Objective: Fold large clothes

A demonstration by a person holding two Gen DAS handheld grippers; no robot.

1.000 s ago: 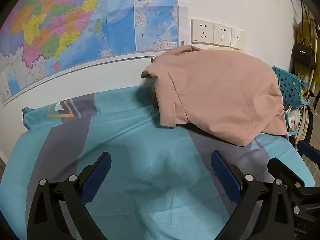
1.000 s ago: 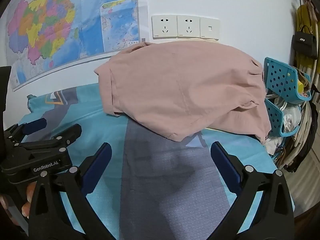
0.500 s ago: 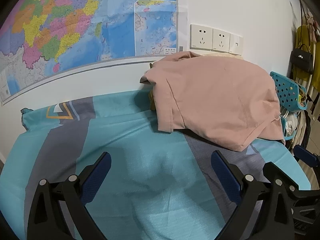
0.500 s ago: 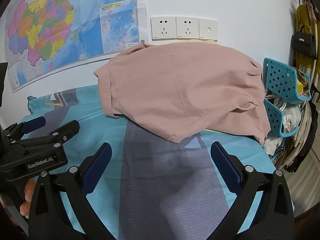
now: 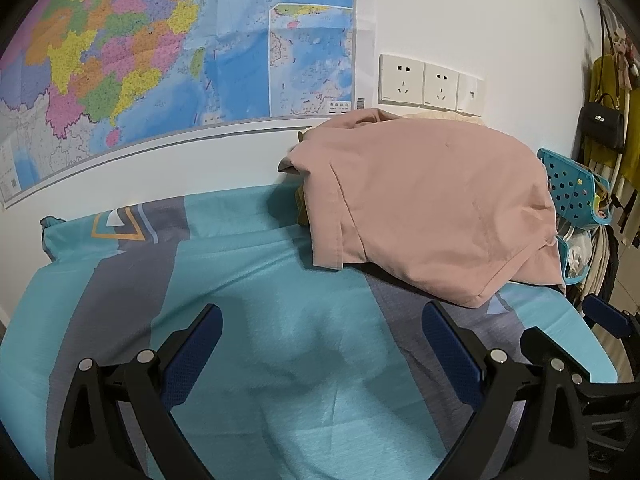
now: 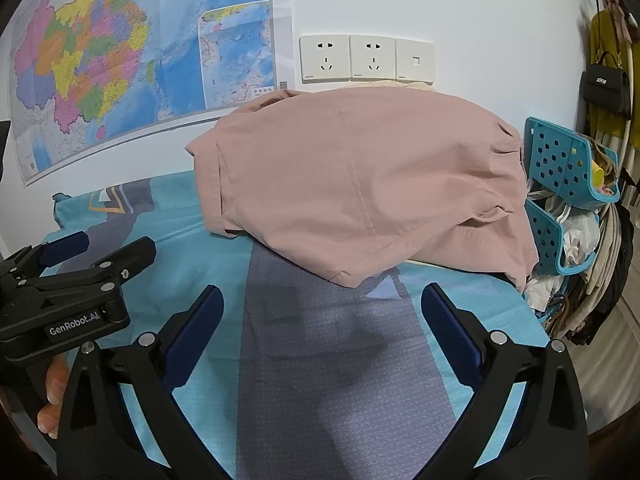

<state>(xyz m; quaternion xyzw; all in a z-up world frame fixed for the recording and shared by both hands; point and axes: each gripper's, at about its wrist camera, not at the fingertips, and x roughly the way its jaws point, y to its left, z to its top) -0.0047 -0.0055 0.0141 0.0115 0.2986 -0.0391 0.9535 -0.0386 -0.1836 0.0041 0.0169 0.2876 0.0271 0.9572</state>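
Pink garment (image 6: 360, 184) lies heaped at the far side of the bed (image 6: 320, 360), against the wall below the sockets (image 6: 366, 58), its long axis running left–right. Both claws are spread apart, empty, hovering over bare sheet short of it. Right claw (image 6: 320, 332) faces the near hem squarely and looks nearer; for the left claw (image 5: 320, 344) the garment lies ahead and to the right. Left view alone shows yellow cloth (image 5: 301, 208) under the garment's left edge (right view hides it).
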